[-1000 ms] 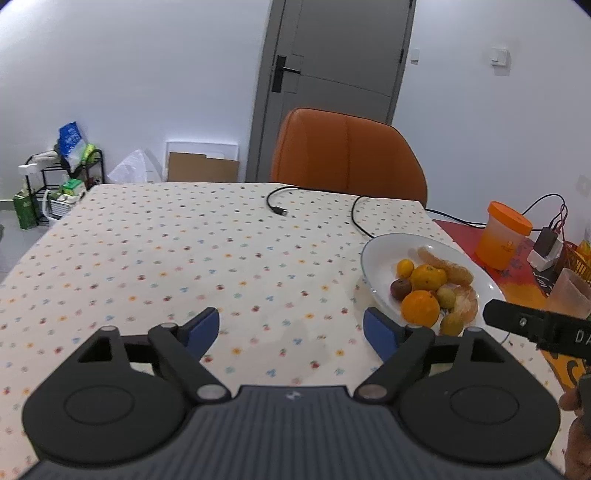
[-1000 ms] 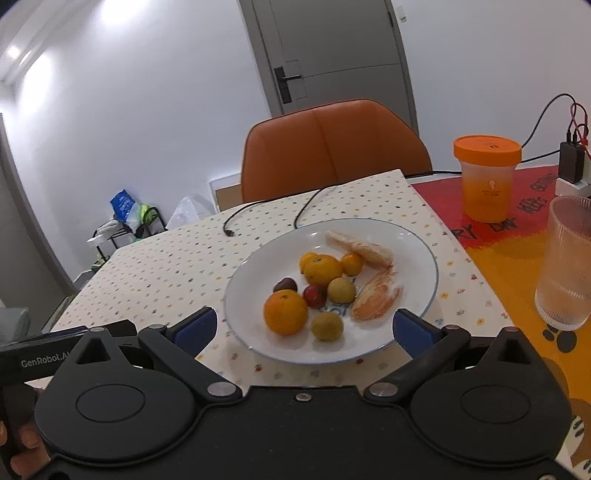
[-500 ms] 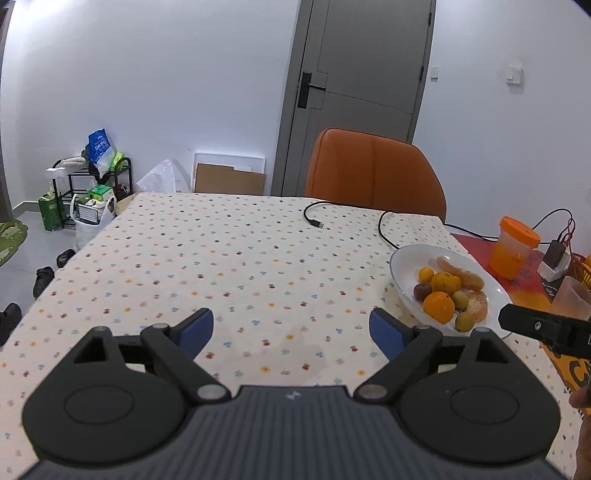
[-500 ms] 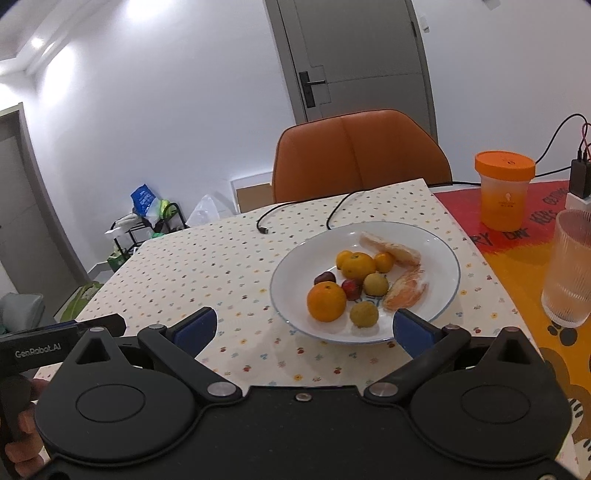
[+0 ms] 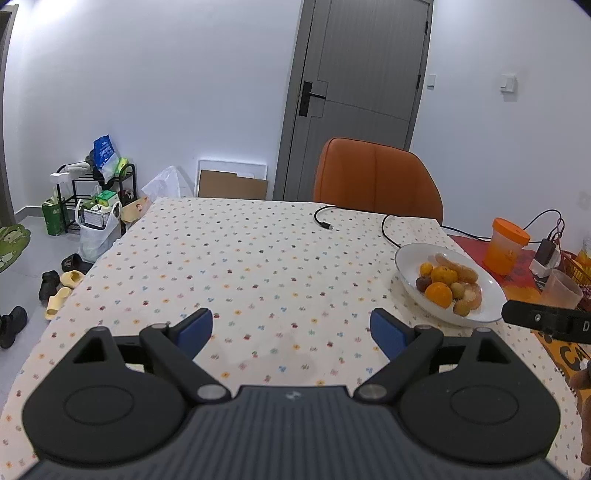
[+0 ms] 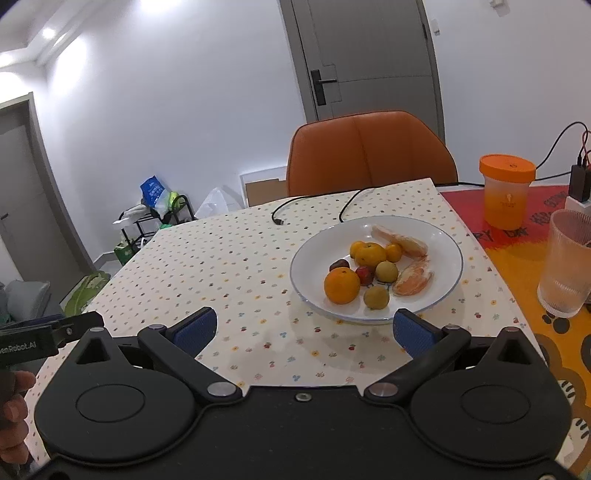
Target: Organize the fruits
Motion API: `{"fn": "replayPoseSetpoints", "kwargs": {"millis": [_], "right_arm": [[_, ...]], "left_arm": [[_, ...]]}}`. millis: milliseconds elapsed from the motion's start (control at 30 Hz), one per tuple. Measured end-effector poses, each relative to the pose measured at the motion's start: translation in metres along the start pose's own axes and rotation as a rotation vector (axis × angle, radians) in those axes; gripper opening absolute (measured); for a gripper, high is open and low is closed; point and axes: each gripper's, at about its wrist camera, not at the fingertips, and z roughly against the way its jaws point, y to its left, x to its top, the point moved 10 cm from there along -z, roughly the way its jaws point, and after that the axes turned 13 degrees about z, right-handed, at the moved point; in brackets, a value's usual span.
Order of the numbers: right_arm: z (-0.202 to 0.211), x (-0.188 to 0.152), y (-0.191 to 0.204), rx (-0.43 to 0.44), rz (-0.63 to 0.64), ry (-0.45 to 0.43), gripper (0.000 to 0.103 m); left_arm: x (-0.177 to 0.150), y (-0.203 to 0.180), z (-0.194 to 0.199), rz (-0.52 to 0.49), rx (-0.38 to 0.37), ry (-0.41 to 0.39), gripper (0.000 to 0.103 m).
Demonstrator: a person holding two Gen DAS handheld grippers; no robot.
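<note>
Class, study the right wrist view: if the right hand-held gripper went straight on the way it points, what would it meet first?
Probably the near rim of the white plate, then the big orange. The open right hand-held gripper aims at the plate's left part; only tablecloth lies between. Height is unclear.

Plain white walls (image 5: 184, 92) enclose the room, lit by recessed ceiling spotlights (image 6: 48, 32) at the upper left in the right wrist view. A grey panelled door with a black handle (image 5: 354, 92) stands at the far side, and an orange padded chair (image 5: 376, 177) sits in front of it, against the far edge of the table covered in a cream cloth with small coloured dots (image 5: 229, 266). On the left, a black wire rack (image 5: 92, 192) stands on the grey tiled floor (image 5: 26, 266), with shoes and slippers (image 5: 55, 288) near it.
</note>
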Motion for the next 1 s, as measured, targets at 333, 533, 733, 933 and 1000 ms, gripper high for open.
{"fn": "replayPoseSetpoints", "kwargs": {"millis": [333,533,733,933,1000], "right_arm": [[0.031,0.002,0.037,0.052,0.062,-0.008,0.103],[0.044,0.002,0.048,0.060,0.080,-0.023,0.103],[0.049,-0.009,0.047,0.053,0.074,-0.020,0.103],[0.048,-0.016,0.046,0.056,0.081,-0.005,0.103],[0.048,-0.015,0.046,0.055,0.077,-0.006,0.103]], "left_arm": [[-0.008,0.012,0.020,-0.019,-0.003,-0.001,0.091],[-0.011,0.013,0.031,-0.031,0.006,-0.019,0.091],[-0.016,0.015,0.038,-0.034,0.034,-0.037,0.091],[-0.021,0.017,0.040,-0.038,0.033,-0.027,0.091],[-0.021,0.018,0.041,-0.035,0.031,-0.026,0.091]]}}
